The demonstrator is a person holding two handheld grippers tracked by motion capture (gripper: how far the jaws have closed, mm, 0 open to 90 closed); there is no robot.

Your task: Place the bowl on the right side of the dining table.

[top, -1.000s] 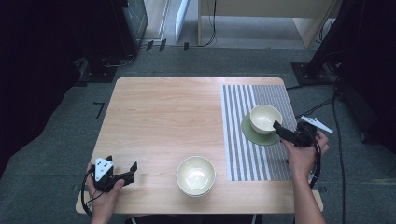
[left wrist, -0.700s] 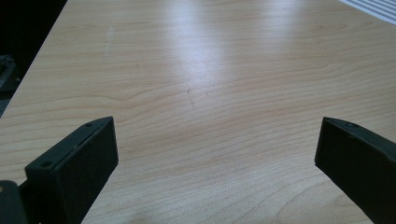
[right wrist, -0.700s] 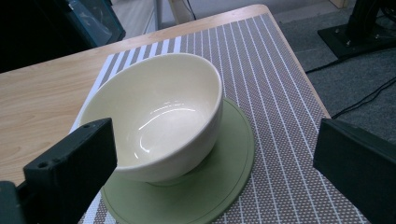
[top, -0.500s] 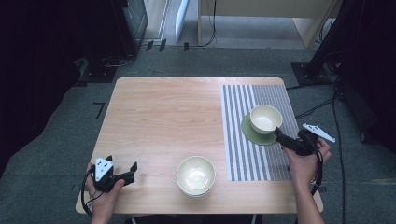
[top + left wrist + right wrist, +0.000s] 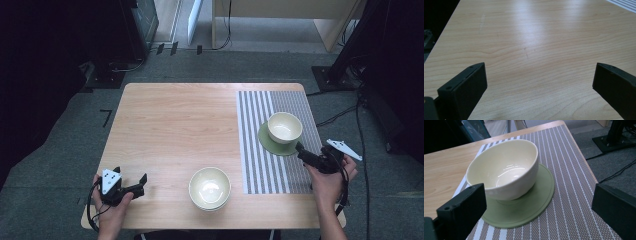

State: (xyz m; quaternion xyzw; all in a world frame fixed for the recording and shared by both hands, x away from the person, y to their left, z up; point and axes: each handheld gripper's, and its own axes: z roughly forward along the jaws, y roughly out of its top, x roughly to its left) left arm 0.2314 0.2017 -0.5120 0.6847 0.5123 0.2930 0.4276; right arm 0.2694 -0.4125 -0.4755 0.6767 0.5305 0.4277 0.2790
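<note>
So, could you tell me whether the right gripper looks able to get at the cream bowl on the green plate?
Probably yes: the right gripper is open beside the bowl on the green plate, with nothing between them.

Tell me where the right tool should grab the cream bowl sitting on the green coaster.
Take the cream bowl by its near rim wall, coming from the right tool side with one jaw inside and one outside. The bowl stands upright on the green coaster, its mouth open and empty, and its body looks too wide to span, so the thin rim is probably the best hold.
</note>
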